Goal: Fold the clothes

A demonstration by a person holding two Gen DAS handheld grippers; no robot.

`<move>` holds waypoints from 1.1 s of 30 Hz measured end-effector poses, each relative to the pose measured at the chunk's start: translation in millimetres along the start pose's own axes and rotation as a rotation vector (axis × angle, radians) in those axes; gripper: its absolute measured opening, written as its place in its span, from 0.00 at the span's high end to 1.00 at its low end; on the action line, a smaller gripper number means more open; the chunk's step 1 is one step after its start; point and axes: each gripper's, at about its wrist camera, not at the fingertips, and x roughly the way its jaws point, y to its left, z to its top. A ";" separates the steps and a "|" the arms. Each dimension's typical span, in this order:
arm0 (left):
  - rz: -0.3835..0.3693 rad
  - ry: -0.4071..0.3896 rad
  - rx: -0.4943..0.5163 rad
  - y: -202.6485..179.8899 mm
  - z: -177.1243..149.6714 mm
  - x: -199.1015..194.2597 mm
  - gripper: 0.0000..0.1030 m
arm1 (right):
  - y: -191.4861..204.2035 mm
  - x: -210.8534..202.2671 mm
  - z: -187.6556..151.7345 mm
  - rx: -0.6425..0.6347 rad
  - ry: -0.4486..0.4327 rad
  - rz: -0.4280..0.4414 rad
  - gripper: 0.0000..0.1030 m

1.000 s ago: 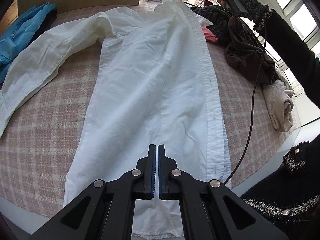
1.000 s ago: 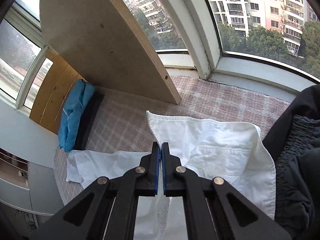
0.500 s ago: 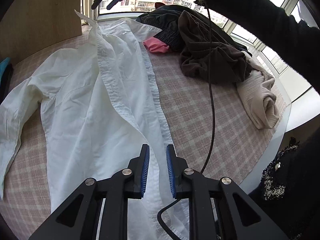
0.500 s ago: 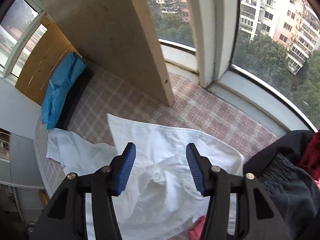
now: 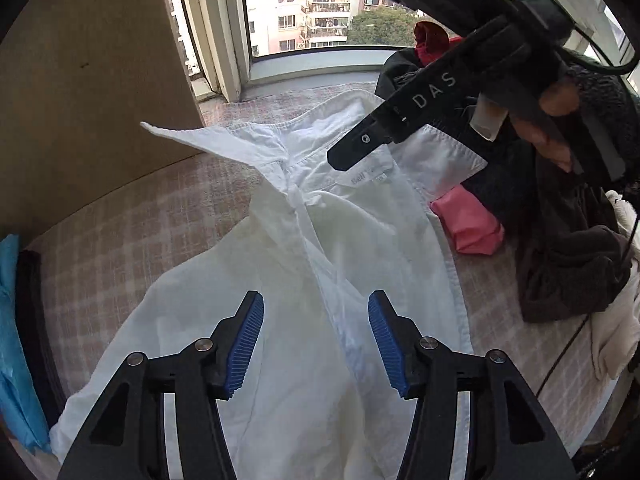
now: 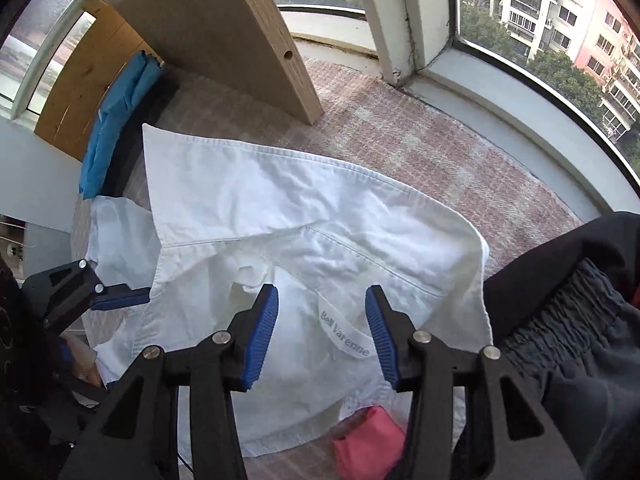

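A white shirt [image 5: 304,272] lies open and face up on the plaid-covered surface [image 5: 132,240], its collar toward the window. My left gripper [image 5: 316,340] hovers open over the shirt's front, the button placket running between its blue pads [image 5: 245,340]. My right gripper [image 6: 322,332] is open over the inside of the collar, straddling the neck label [image 6: 345,338]. In the left wrist view the right gripper's black body [image 5: 420,108] reaches in from the upper right, held by a person's hand [image 5: 556,120]. Neither gripper holds any cloth.
A pink garment [image 5: 468,226] lies beside the shirt's right shoulder. A pile of dark clothes [image 5: 572,264] and a cream one [image 5: 616,332] sit further right. Blue cloth [image 6: 116,120] lies at the left. A wooden board [image 6: 224,28] and a window sill [image 6: 520,108] stand behind.
Both grippers were shut on the shirt one second ago and now stand wide open. The shirt has dropped flat. The left gripper has moved up toward the collar.
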 end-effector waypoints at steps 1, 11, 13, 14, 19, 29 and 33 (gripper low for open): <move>0.003 0.017 0.016 0.7 4.8 11.3 0.70 | 3.8 4.0 -0.7 -0.012 0.011 -0.006 0.56; -0.111 -0.172 0.000 7.6 8.1 -66.8 0.93 | 26.3 37.8 0.2 -0.084 0.060 0.018 0.56; -0.102 -0.180 0.014 5.7 10.3 -72.7 0.93 | 33.3 41.4 1.1 -0.109 0.036 -0.025 0.70; -0.094 -0.176 0.016 4.6 10.4 -71.8 0.93 | 30.3 36.6 2.1 -0.077 0.000 -0.013 0.75; -0.076 -0.159 0.021 0.9 6.8 -54.9 0.85 | -1.2 7.1 -0.7 0.113 -0.168 0.084 0.92; -0.011 -0.128 0.051 -19.1 -29.2 -65.4 0.66 | -14.2 -25.6 -38.4 0.151 -0.134 0.011 0.62; -0.050 -0.064 0.119 -54.3 -54.6 -45.8 0.63 | -23.3 -21.7 -32.4 0.176 -0.095 -0.090 0.59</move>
